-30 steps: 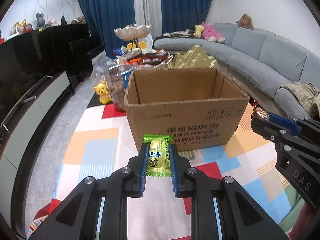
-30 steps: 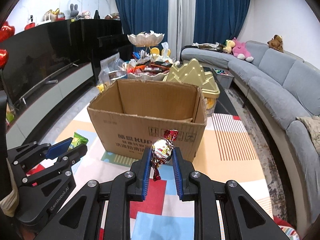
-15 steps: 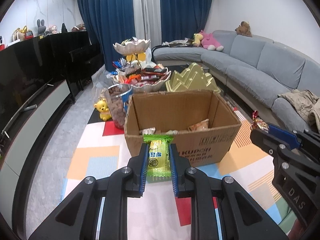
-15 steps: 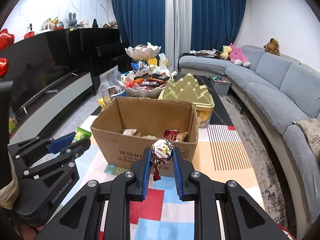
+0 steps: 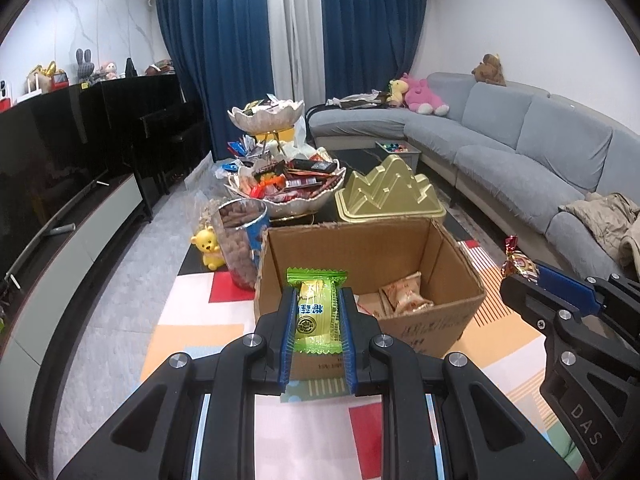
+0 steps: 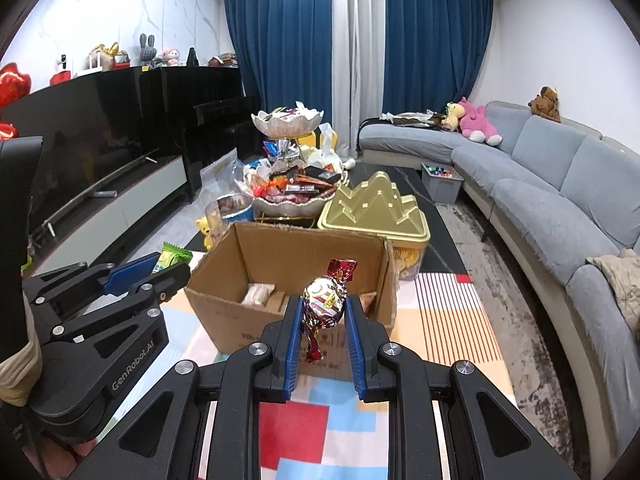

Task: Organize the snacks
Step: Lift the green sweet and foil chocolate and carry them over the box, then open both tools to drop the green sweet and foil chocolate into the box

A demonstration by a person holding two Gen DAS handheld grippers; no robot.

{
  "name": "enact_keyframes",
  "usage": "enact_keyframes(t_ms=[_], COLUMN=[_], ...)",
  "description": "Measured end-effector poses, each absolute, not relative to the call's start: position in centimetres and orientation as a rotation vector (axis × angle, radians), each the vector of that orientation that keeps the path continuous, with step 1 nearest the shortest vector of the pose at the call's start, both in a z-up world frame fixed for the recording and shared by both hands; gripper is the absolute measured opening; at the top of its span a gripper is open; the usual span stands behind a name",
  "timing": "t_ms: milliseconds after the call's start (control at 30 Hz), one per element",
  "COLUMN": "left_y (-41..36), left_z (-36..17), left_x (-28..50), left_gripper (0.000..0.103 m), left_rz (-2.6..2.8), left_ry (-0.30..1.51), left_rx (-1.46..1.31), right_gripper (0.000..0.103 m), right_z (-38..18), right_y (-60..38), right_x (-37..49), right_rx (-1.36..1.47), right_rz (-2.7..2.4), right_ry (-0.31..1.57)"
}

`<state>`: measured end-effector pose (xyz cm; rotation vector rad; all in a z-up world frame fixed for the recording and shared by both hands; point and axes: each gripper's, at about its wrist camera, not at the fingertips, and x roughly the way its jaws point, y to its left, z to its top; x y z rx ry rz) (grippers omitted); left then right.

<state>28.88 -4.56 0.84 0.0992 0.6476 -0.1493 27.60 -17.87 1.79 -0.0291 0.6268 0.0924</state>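
My left gripper [image 5: 317,300] is shut on a green-and-yellow wrapped snack [image 5: 317,309], held above the near edge of an open cardboard box [image 5: 460,264]. My right gripper [image 6: 323,306] is shut on a foil-wrapped round candy [image 6: 325,300] with red twisted ends, also near the box's front edge [image 6: 280,330]. The box holds a few wrapped snacks [image 5: 404,298]. Each gripper shows in the other's view: the right one at the right edge [image 5: 520,268], the left one at the left [image 6: 168,262].
Behind the box stand a two-tier bowl of snacks [image 5: 288,184], a gold mountain-shaped tin [image 5: 388,192], a clear cup of brown snacks [image 5: 240,240] and a yellow bear toy [image 5: 206,246]. A grey sofa [image 5: 520,152] runs along the right, a TV cabinet [image 5: 60,200] along the left.
Both grippers have risen with their snacks, so I now look down into the box and see the snacks inside. Both stay shut.
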Motion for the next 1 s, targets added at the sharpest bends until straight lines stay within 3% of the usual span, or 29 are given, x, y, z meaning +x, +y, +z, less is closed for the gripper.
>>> enact_keyframes(t_ms=[1000], left_y=[-5.5], left_z=[-0.9], left_x=[38.3], left_gripper=[0.021], left_rz=[-0.151], left_ry=[0.68], left_rx=[0.105], right_gripper=[0.023], right_z=[0.0], right_y=[-18.2], right_x=[37.0], right_rx=[-0.045], right_rz=[0.104], right_ry=[0.687])
